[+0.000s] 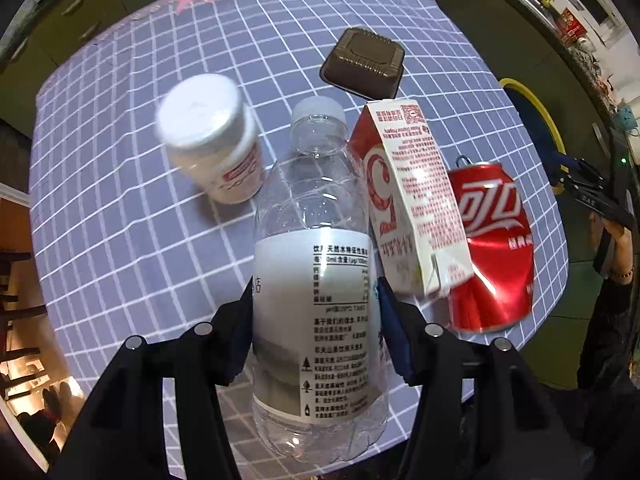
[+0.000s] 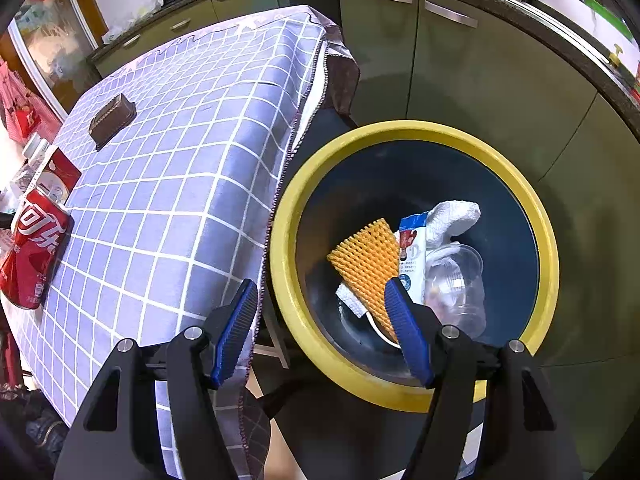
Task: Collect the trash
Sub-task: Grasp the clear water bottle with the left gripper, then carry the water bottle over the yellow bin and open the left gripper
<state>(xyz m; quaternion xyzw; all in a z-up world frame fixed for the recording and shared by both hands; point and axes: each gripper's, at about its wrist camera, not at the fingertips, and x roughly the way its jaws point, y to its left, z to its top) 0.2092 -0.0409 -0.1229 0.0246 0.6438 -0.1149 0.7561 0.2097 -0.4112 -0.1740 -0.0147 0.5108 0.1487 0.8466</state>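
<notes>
On the blue-and-white checked tablecloth (image 1: 120,208), an empty clear water bottle (image 1: 316,280) was seen upright, and the left gripper (image 1: 316,304) was clenched around its labelled body, both blue pads pressed against the sides. Behind and to the left of the bottle, a small white lidded jar (image 1: 212,140) was placed, slightly blurred. Just to the right of the bottle, a red-and-white carton (image 1: 408,200) was tilted, touching or nearly touching it, and beyond the carton a dented red cola can (image 1: 492,248) was stood. Farther behind the bottle, well apart from it, a brown plastic tray (image 1: 362,64) was laid upside down on the cloth.

Beside the table edge, to the right of the bottle's group, a dark bin with a yellow rim (image 2: 420,128) was positioned on the floor. Above it the right gripper (image 2: 320,304) was held released, its jaws wide apart with nothing between them. Inside the bin an orange foam net (image 2: 368,260), a blue-and-white wrapper (image 2: 412,248), crumpled white paper (image 2: 452,216) and a clear plastic cup (image 2: 456,280) were gathered. Green cabinets (image 2: 460,72) were seen behind the bin.
</notes>
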